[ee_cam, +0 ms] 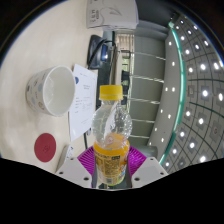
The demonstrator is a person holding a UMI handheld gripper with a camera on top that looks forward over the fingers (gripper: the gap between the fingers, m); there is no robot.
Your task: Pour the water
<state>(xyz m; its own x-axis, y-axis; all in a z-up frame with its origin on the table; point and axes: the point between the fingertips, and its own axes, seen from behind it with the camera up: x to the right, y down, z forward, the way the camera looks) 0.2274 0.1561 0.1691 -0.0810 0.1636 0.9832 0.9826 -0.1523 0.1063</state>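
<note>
Gripper [111, 163] pinches a clear plastic bottle [111, 135] w/ a yellow cap [110, 94]. Both fingers press on bottle's lower part, one each side; magenta pads [89, 158] show against the plastic left & right of it. Bottle stands roughly upright betw. the fingers, cap on, top reaching up ahead of the gripper. Lower part of bottle looks yellow-orange; whether that's liquid or a label can't be told. Upper part is clear & crinkled.

Ahead & to the left of the fingers: a white cup [51, 90] on the light tabletop [40, 40], tipped so its opening faces the gripper, dark rim visible. Apart from bottle, not touching it. Nearer the gripper on the same left side lies a round red disc [46, 149], flat on the table, just beside the left finger. Betw. cup & bottle: a white sheet of paper [86, 100] w/ small print, unreadable.

Further ahead, beyond the bottle: a dark object [98, 50], identity unclear, & a white sheet w/ faint markings [108, 14] well beyond that. To the right of the gripper: a curved dark panel dotted w/ white lights [198, 95], w/ a pale grey slatted surface [148, 80] betw. it & the bottle.
</note>
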